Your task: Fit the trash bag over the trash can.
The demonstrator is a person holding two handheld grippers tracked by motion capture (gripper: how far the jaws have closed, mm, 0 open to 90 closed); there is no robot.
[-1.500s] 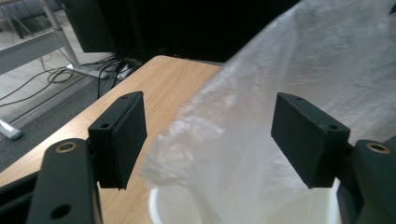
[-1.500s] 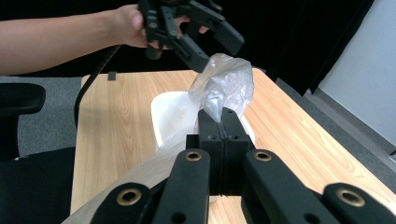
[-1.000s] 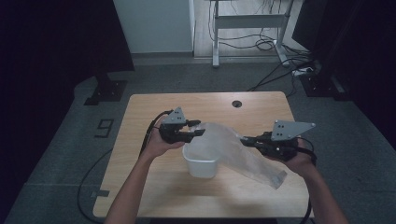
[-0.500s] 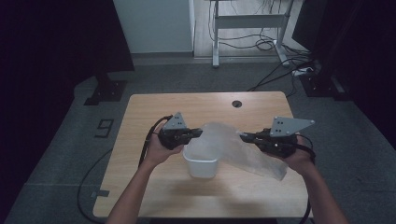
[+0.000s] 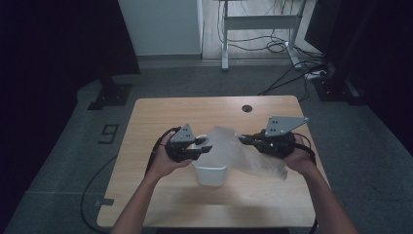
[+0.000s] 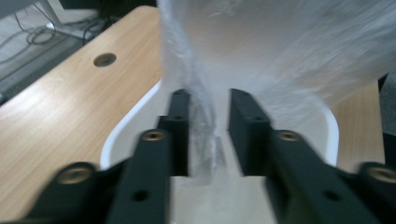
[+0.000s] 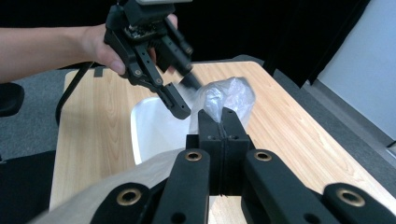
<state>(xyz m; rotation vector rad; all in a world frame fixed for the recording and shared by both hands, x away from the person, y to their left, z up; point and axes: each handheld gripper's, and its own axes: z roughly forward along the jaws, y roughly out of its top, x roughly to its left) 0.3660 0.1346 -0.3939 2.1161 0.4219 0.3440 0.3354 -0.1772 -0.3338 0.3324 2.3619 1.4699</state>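
The plastic bag (image 5: 243, 153) drapes over the white bin (image 5: 210, 173), seemingly blocking its mouth; table (image 5: 160, 114) beyond lies bare.

Translucent milky plastic bag (image 5: 243, 153), crinkled, no print. Small white plastic bin (image 5: 210, 174) under it, plain. Both grippers matte black with brass-coloured screw heads: left gripper (image 6: 208, 109), right gripper (image 7: 219, 116). Light wooden table top (image 5: 160, 117) with faint grain, dark round hole beyond the jaws.

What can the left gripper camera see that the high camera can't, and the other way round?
Left gripper view: a fold of the clear plastic bag hangs between the left gripper's parted jaws, which have just been opening. High view: the right gripper shut on the bag's other side, both forearms, the floor. Both share the white bin, the wooden table and its round hole.
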